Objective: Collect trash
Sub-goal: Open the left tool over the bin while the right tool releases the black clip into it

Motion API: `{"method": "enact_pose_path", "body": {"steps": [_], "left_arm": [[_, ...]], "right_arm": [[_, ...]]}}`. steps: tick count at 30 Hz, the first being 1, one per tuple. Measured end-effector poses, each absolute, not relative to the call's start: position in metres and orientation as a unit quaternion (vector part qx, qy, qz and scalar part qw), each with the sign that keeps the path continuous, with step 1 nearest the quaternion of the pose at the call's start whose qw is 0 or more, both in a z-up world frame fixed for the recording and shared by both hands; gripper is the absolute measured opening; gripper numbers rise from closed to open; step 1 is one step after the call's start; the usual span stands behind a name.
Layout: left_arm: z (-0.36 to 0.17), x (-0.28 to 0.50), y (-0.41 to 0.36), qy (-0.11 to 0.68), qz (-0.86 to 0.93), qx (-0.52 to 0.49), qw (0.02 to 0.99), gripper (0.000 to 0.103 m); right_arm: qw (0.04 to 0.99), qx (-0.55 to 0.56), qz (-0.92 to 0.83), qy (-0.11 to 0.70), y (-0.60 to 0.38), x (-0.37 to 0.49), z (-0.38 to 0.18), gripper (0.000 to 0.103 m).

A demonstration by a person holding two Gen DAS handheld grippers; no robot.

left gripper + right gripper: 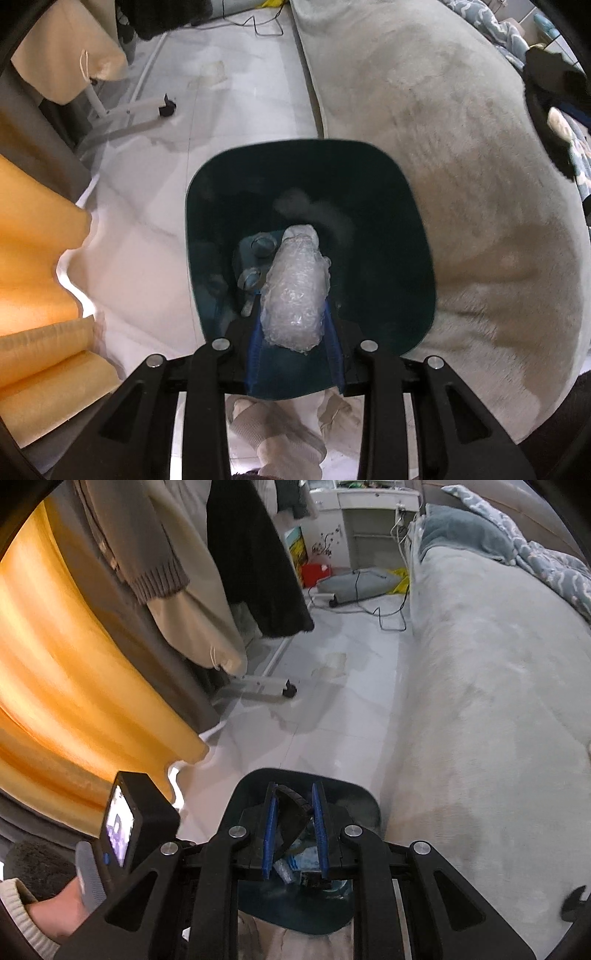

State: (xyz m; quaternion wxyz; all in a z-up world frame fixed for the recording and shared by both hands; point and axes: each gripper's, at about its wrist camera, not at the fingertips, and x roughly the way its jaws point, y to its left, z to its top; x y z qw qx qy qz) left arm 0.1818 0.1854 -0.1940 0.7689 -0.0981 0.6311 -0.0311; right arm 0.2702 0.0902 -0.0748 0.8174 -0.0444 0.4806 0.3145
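A dark green bin (406,229) stands on the floor beside the bed. My left gripper (293,332) is shut on a wad of clear bubble wrap (295,291) and holds it over the bin's mouth. Grey trash pieces (258,258) lie at the bin's bottom. In the right wrist view, my right gripper (295,794) is shut on a black curved piece (291,812) above the same bin (362,797). Pale wrappers (295,864) show inside the bin below it. The left gripper's body with its screen (122,827) is at the lower left.
A bed with a grey plush cover (443,110) fills the right side. Orange curtains (33,240) hang at the left. A white rack base with a black caster (166,107) stands on the tiled floor. Cables (384,616) lie on the far floor. My feet (280,439) are below.
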Motion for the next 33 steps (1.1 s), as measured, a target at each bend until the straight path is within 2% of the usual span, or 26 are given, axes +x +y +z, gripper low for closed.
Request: {"method": "enact_pose_path", "body": {"steps": [3,5,7,12,23,33], "left_arm": [[-0.199,0.179,0.193,0.641,-0.027,-0.103,0.76,0.035],[-0.199,0.176,0.197,0.641,-0.027,-0.107,0.759,0.04],[-0.197,0.174,0.2,0.638,-0.03,-0.11,0.761,0.05],[-0.192,0.169,0.207,0.628,-0.04,-0.118,0.768,0.056],[-0.172,0.164,0.232,0.587,-0.024,-0.124,0.799,0.058],[-0.125,0.162,0.238,0.514,-0.013,-0.112,0.851,0.058]], "right_arm": [[0.813,-0.045,0.312,0.49,0.097,0.274,-0.084,0.019],[0.81,-0.046,0.312,0.494,0.102,0.275,-0.089,0.019],[0.807,-0.051,0.312,0.499,0.107,0.274,-0.095,0.018],[0.798,-0.057,0.311,0.514,0.118,0.275,-0.109,0.019],[0.784,-0.061,0.293,0.544,0.121,0.278,-0.139,0.018],[0.768,-0.076,0.292,0.565,0.134,0.275,-0.166,0.018]]}}
